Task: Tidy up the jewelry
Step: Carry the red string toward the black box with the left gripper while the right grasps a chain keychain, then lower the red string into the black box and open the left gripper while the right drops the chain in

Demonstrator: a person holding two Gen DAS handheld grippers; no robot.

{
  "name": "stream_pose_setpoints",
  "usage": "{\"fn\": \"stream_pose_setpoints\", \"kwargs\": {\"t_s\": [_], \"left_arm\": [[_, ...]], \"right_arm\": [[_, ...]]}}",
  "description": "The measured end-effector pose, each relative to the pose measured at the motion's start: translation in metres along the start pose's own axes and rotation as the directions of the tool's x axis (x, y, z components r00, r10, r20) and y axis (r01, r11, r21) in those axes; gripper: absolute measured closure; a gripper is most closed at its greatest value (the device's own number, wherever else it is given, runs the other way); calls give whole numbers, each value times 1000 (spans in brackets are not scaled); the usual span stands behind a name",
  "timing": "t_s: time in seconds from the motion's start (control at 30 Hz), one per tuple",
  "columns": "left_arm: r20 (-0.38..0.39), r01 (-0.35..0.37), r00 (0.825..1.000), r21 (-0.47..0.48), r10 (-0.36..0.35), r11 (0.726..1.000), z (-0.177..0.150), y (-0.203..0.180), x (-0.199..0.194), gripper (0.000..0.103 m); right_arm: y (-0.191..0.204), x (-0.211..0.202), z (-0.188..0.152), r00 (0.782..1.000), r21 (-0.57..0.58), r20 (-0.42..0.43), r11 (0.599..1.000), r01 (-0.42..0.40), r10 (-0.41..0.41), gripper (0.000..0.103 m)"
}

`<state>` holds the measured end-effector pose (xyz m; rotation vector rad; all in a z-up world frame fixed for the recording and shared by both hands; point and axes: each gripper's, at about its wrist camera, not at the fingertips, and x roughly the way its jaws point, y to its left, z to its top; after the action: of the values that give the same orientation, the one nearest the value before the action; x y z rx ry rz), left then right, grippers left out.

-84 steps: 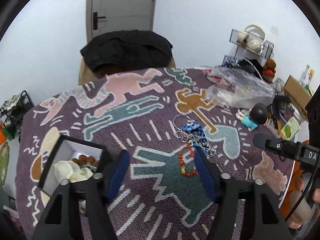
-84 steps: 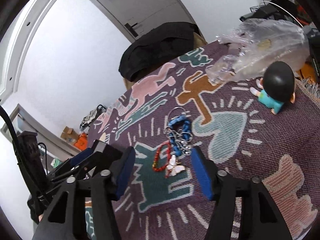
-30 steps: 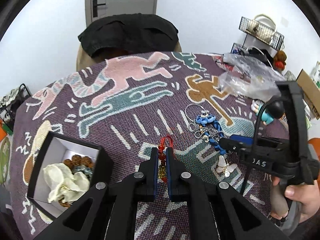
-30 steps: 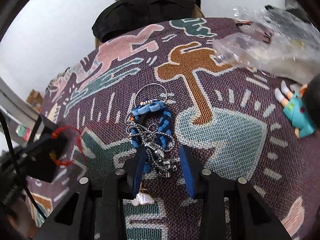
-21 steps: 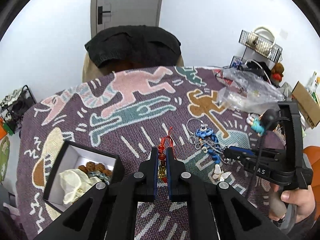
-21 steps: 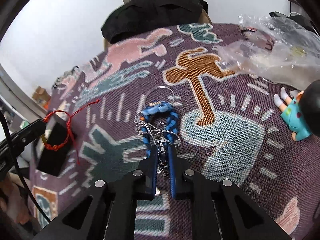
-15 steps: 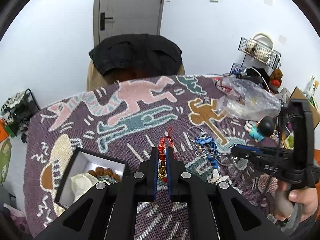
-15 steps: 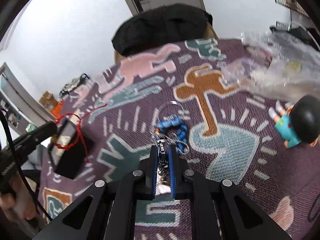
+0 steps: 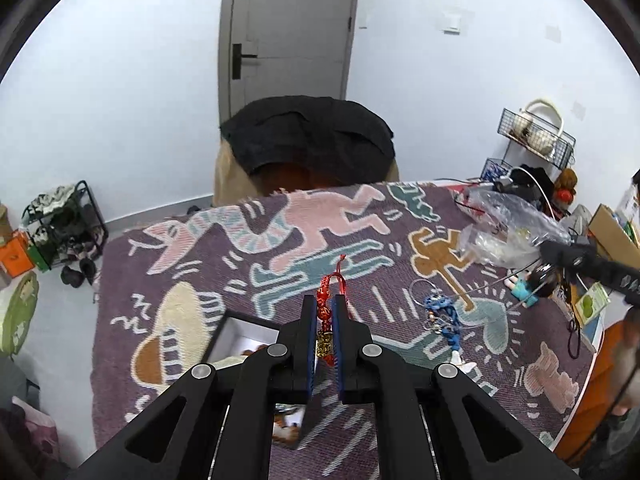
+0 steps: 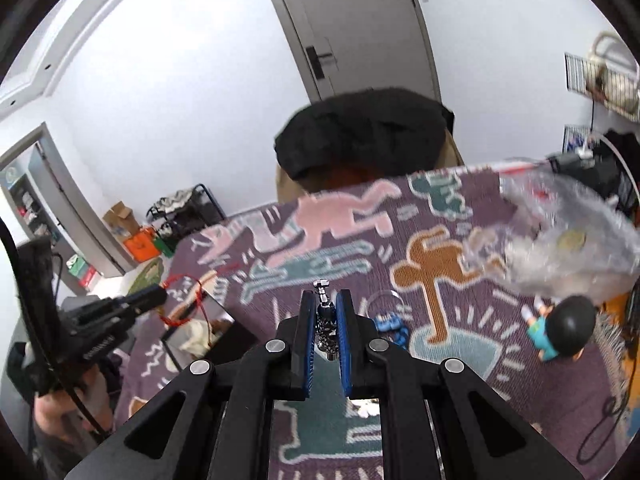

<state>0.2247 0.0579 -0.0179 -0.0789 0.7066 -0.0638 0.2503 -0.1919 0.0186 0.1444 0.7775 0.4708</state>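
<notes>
My left gripper is shut on a red beaded bracelet with a gold charm, held high above the table. The open black jewelry box with white lining sits just below and left of it. My right gripper is shut on a silver chain necklace and lifts it off the table. The chain stretches taut in the left wrist view down to a blue braided bracelet and a wire hoop. A white butterfly pendant lies near them. The box also shows in the right wrist view.
A patterned purple cloth covers the round table. A crumpled clear plastic bag and a small doll figure are at the right. A chair draped in black fabric stands behind the table. Shelves and boxes line the floor at the left.
Both grippers closed on jewelry and rose. The left lifted the red bracelet and drifted over the box. The right pinched the silver chain and pulled it up, tugging the blue bracelet.
</notes>
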Motion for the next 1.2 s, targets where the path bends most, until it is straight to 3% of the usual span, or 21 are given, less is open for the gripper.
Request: {"fn": "stream_pose_setpoints", "kwargs": {"t_s": [0.63, 0.9, 0.97, 1.1, 1.2], "left_arm": [[-24, -44, 999, -67, 42, 997, -22, 52, -1, 96], [-119, -34, 993, -124, 19, 992, -30, 70, 13, 93], [-127, -32, 992, -148, 13, 988, -32, 77, 13, 89], [-85, -47, 996, -158, 34, 986, -36, 85, 1, 51], [-52, -58, 997, -160, 50, 985, -36, 91, -10, 45]], "right_arm": [[89, -52, 58, 991, -157, 132, 988, -4, 25, 92], [124, -63, 76, 985, -191, 161, 981, -32, 63, 92], [136, -65, 81, 983, -205, 168, 978, -37, 72, 92], [157, -70, 87, 979, -233, 185, 971, -43, 88, 92], [172, -74, 92, 976, -254, 194, 966, -49, 101, 92]]}}
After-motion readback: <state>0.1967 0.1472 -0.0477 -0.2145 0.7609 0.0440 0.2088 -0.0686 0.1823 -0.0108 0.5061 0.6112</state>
